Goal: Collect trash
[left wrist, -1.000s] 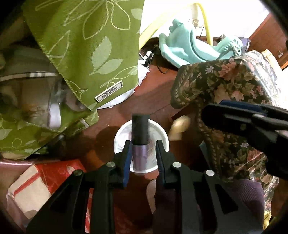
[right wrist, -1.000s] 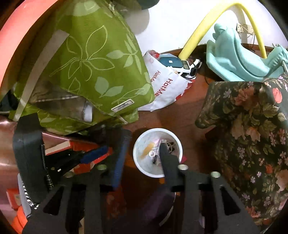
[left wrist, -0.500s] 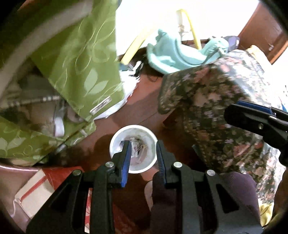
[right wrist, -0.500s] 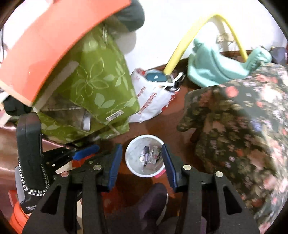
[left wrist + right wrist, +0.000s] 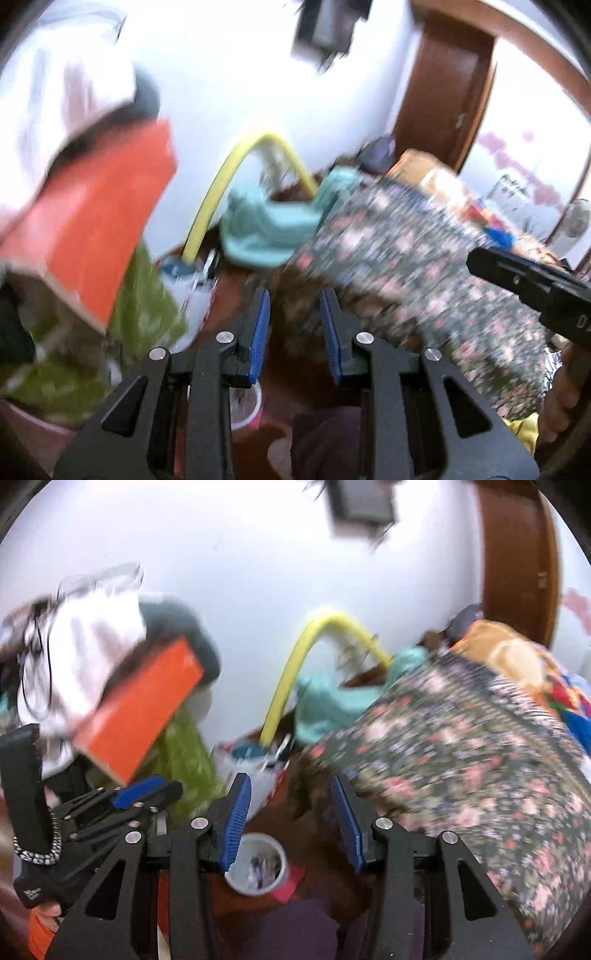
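Standing on the brown floor, low in both views: one small white cup serving as the trash holder, mouth up so that scraps can be dropped in from above. Contents: dark and pale bits, too blurred to name. A pink scrap lies on the floor just beside its rim, outside it, and by the task would belong inside.

Left gripper: jaws parted, blue pads facing, nothing between them. The cup sits below and partly behind its left finger, so the tool is well clear of the rim, not reaching in.

Right gripper: jaws parted rather wider, likewise holding nothing; the cup shows through the gap, underneath. A hand grips this tool at the edge of the left view.

Surroundings, all smeared by motion:
- floral cloth, draped over furniture to the right, hanging near the floor;
- green cloth to the left, under an orange box;
- yellow hose arching against the white wall;
- teal plastic item beneath the hose.

Judgement: both tools being free, the next piece of trash is yet to be picked.
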